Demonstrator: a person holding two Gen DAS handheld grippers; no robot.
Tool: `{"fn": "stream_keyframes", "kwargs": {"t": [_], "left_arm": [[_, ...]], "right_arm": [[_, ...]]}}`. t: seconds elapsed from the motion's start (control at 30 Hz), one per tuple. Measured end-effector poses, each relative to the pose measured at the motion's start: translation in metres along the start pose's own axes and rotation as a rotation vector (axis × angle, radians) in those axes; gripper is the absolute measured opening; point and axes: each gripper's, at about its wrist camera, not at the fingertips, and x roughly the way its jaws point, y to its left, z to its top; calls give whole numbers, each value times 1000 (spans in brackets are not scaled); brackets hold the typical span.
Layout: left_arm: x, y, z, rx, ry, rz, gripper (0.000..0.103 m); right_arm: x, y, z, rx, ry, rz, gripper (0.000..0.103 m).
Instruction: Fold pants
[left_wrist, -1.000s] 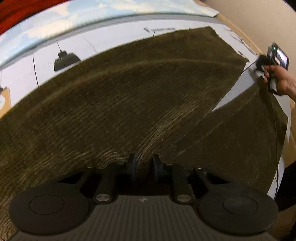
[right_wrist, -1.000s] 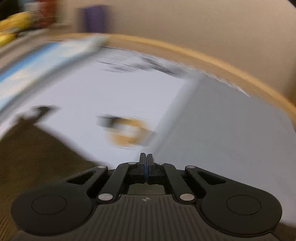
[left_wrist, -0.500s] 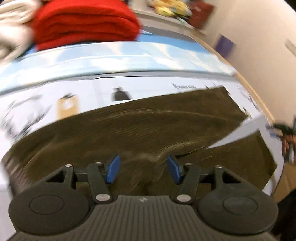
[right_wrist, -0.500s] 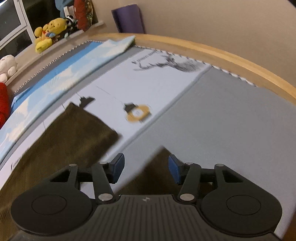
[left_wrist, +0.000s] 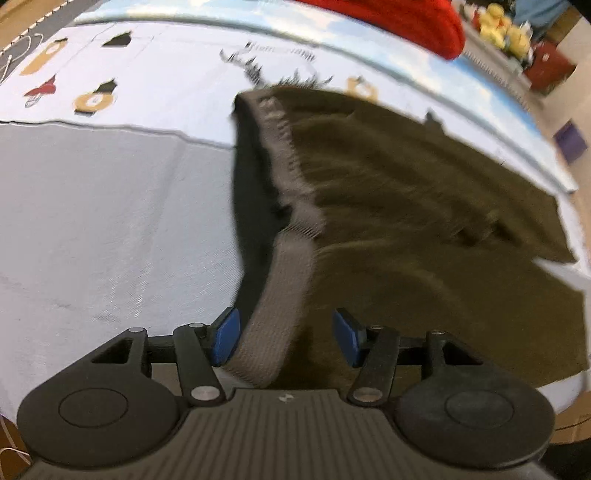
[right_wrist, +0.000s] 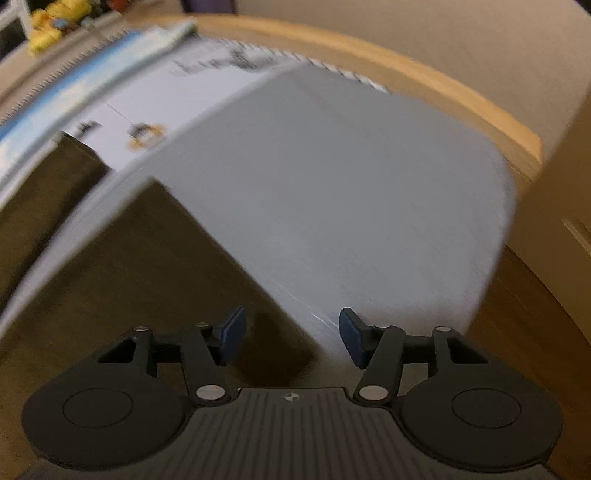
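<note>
Both views blurred, pants (left_wrist: 406, 192) cut off

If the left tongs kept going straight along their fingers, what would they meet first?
Probably the grey waistband of the pants: it already lies between the open fingers of the left tongs and runs on ahead. Motion blur leaves the height above it uncertain.

Dark olive ribbed pants (left_wrist: 406, 192) with a grey waistband (left_wrist: 284, 295) lie on a pale grey printed sheet (left_wrist: 110, 206).
</note>
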Motion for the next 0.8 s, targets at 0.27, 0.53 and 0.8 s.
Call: {"fn": "stream_keyframes", "kwargs": {"t": [0.27,0.53,0.8], "left_arm": [[21,12,12,-46,41,-16,68],[50,-7,-2,153,132,68,52],[24,2,-17,219,130,67,5]], "right_arm": [[20,-8,-9,68,121,50,65],[15,6,-6,-19,97,63,20],[-15,12,5,-28,-75,153,14]]}}
